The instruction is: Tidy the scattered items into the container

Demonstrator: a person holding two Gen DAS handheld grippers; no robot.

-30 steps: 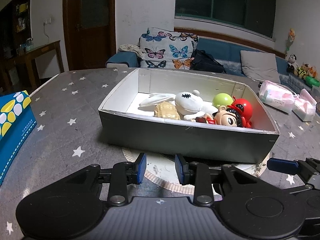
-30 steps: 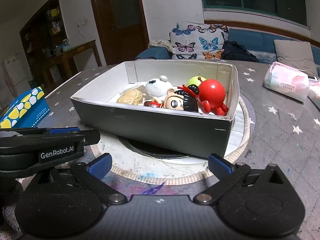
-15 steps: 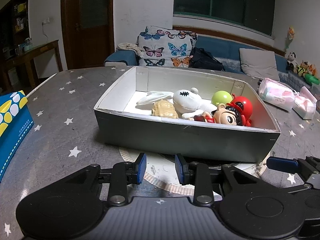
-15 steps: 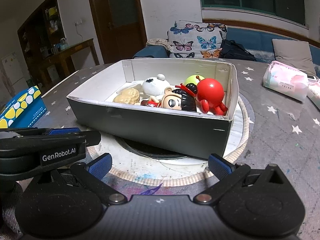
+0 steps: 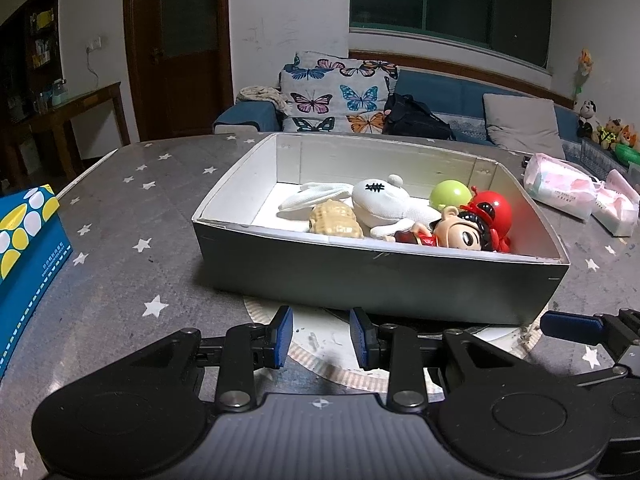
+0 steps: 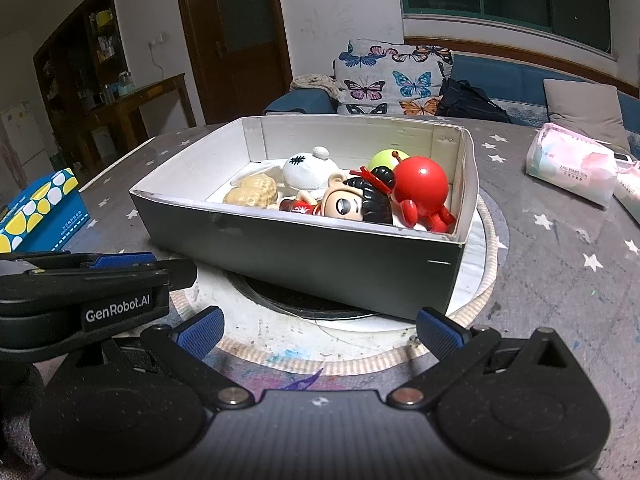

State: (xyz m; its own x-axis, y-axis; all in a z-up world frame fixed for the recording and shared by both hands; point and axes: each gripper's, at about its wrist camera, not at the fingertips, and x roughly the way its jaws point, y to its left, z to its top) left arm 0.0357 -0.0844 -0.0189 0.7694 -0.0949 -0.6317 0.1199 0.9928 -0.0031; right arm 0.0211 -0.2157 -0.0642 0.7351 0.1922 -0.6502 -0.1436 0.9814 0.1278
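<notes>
A grey box (image 5: 380, 280) with a white inside stands on the star-patterned table, just beyond both grippers. Inside it lie a white plush rabbit (image 5: 384, 204), a tan peanut-shaped toy (image 5: 334, 220), a green ball (image 5: 450, 194), a red round figure (image 5: 494, 210) and a black-haired doll (image 5: 456, 232). My left gripper (image 5: 320, 336) hovers before the box's front wall, its jaws a narrow gap apart with nothing between them. My right gripper (image 6: 319, 330) is wide open and empty in front of the box (image 6: 320, 264), near its right corner.
A blue tissue box with yellow and white dots (image 5: 28, 248) stands at the left. Pink tissue packs (image 6: 572, 168) lie at the right. Under the grey box there is a round mat (image 6: 248, 332). A sofa stands beyond the table's far edge.
</notes>
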